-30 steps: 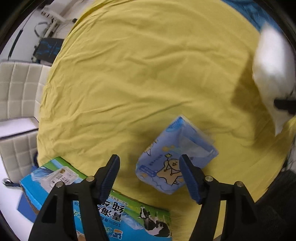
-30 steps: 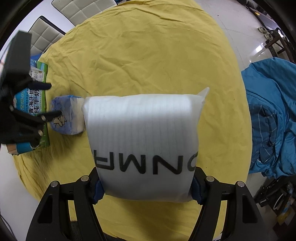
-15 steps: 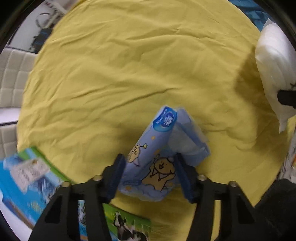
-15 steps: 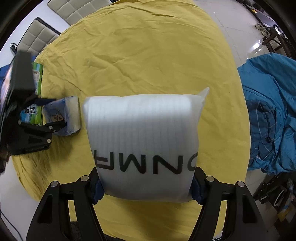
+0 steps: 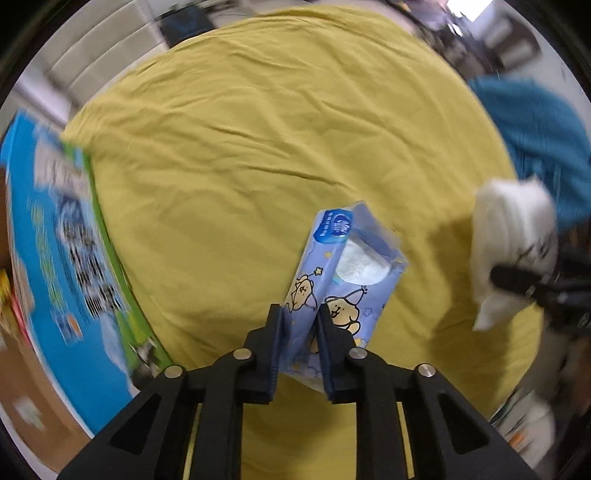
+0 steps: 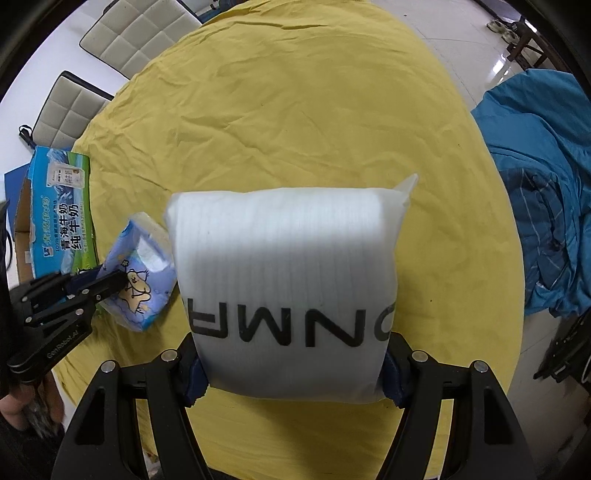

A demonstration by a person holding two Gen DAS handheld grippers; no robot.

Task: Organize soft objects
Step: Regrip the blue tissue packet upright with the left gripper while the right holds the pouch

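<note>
My left gripper (image 5: 300, 314) is shut on a blue tissue pack (image 5: 343, 273) printed with cartoon dogs and holds it tilted above the yellow cloth (image 5: 258, 147). The pack (image 6: 142, 273) and left gripper (image 6: 107, 282) also show at the left of the right wrist view. My right gripper (image 6: 291, 369) is shut on a large white soft pack (image 6: 288, 280) with black letters, held over the yellow cloth (image 6: 295, 110). That white pack (image 5: 513, 251) shows at the right in the left wrist view.
A blue and green milk carton box (image 5: 62, 236) sits at the table's left edge, also in the right wrist view (image 6: 61, 210). A blue quilt (image 6: 543, 192) lies off the right side. Padded chairs (image 6: 140, 29) stand behind the table.
My left gripper closed on the blue tissue pack and lifted it off the cloth, swinging toward the milk box. My right gripper kept holding the white pack nearly still.
</note>
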